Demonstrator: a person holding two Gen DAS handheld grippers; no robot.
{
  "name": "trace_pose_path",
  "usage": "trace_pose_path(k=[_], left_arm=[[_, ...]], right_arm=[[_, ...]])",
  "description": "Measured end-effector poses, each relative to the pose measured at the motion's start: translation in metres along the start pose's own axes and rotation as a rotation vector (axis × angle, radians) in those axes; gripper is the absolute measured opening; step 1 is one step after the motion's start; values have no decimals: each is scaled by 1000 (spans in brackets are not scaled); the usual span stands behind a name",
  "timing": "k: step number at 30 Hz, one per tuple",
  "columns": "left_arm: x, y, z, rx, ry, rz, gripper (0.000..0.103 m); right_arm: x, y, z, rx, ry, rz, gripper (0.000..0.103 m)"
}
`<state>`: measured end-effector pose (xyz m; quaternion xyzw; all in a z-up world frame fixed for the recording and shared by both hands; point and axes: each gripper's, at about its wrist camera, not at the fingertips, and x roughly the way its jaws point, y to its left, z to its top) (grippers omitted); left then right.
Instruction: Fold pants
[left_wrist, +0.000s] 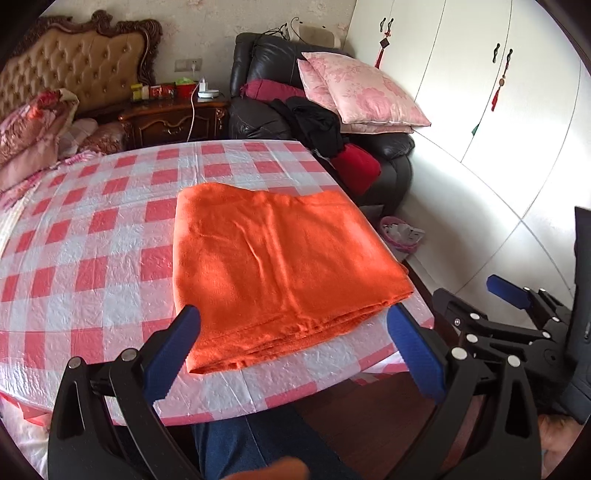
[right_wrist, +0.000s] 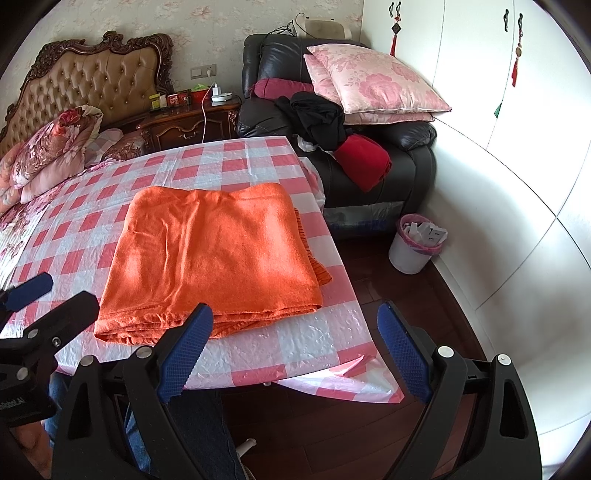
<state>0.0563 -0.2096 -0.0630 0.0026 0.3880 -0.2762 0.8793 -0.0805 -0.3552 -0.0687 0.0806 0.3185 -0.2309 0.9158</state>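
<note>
The orange pants (left_wrist: 280, 266) lie folded into a flat rectangle on the checked table (left_wrist: 92, 236), near its right front corner; they also show in the right wrist view (right_wrist: 214, 258). My left gripper (left_wrist: 295, 314) is open and empty, held just in front of the folded edge. My right gripper (right_wrist: 295, 314) is open and empty, held off the table's front right corner. The right gripper shows at the right in the left wrist view (left_wrist: 517, 295). The left gripper's blue finger (right_wrist: 29, 290) shows at the left edge of the right wrist view.
A black leather armchair (right_wrist: 388, 162) with pink pillows (right_wrist: 373, 81) and dark clothes stands behind the table. A white waste bin (right_wrist: 413, 243) sits on the floor by the white wardrobe (right_wrist: 517, 147). A bed (right_wrist: 92, 81) and nightstand (right_wrist: 188, 122) lie at the back left.
</note>
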Motion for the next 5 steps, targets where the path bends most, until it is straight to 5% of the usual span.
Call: trace_pose_path(k=[3,5], left_arm=[[-37,69,2,-59,-109,88,101],[-70,144,-14,-127,-199,269,101]], right_arm=[[3,-6,-2,30,-5,-2,88],[7,-15,-4,83,-17,6,88]])
